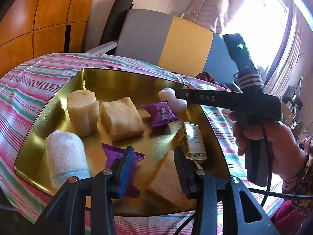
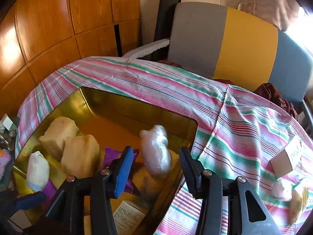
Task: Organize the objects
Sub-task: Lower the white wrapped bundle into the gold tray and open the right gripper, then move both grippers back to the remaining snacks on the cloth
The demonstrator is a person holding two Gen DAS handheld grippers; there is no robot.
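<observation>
A gold metal tray (image 1: pixel 49 115) lies on a striped cloth and holds two pale sponge blocks (image 1: pixel 121 117), a white gauze roll (image 1: pixel 65 156), two purple snack packets (image 1: pixel 161 113), a tan wedge (image 1: pixel 166 180) and a small green box (image 1: pixel 193 139). My left gripper (image 1: pixel 154 166) is open above the tray's near edge. My right gripper (image 2: pixel 156 166) is open over the tray; a white plastic-wrapped lump (image 2: pixel 156 150) sits between its fingers, untouched by them. In the left wrist view that lump (image 1: pixel 172 98) is at the right gripper's tip.
The striped cloth (image 2: pixel 234 121) covers the table. On it to the right lie a small cardboard box (image 2: pixel 285 158), another white wrapped lump (image 2: pixel 281 189) and a yellowish item (image 2: pixel 299 199). A grey, yellow and blue chair back (image 2: pixel 225 39) stands behind. Wooden cabinets (image 2: pixel 49 19) are at left.
</observation>
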